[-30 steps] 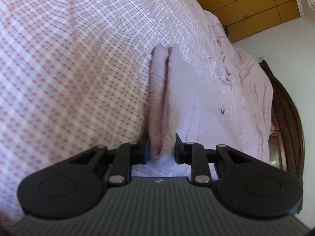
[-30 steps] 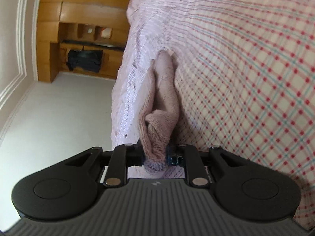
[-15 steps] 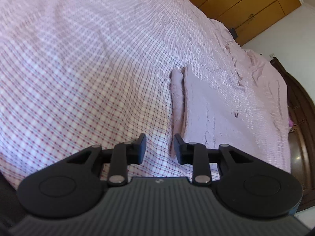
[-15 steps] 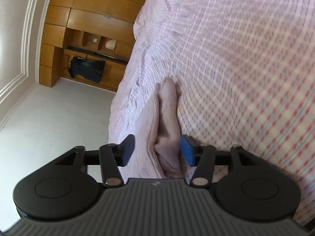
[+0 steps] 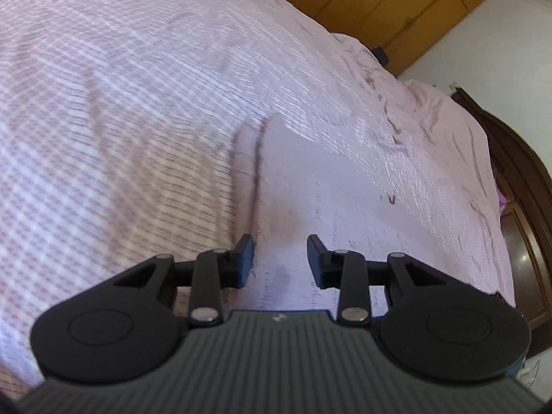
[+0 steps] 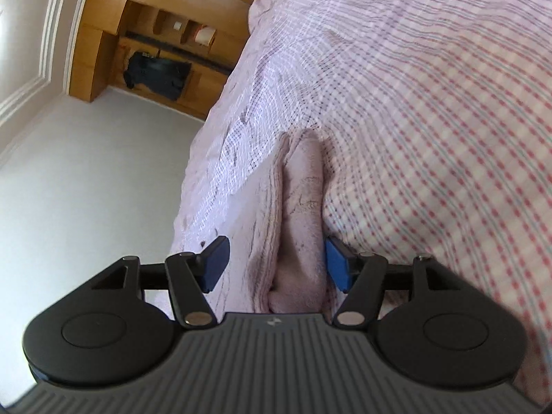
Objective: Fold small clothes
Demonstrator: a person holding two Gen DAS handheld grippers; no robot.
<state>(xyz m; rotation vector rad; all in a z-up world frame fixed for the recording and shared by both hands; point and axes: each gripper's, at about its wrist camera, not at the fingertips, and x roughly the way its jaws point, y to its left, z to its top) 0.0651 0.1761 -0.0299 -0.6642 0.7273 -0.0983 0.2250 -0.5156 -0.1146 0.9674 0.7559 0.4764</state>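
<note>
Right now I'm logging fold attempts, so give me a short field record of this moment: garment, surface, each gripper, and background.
garment: pale pink knit piece, folded double, lying on the bed
surface: checked bedsheet, pink and white
left gripper: open, nothing between the fingers, over the sheet beside the garment
right gripper: open, fingers on either side of the garment's near end, not clamped
background: wooden wardrobe; dark bag on wooden shelving
fold state: one fold made, released by both grippers
</note>
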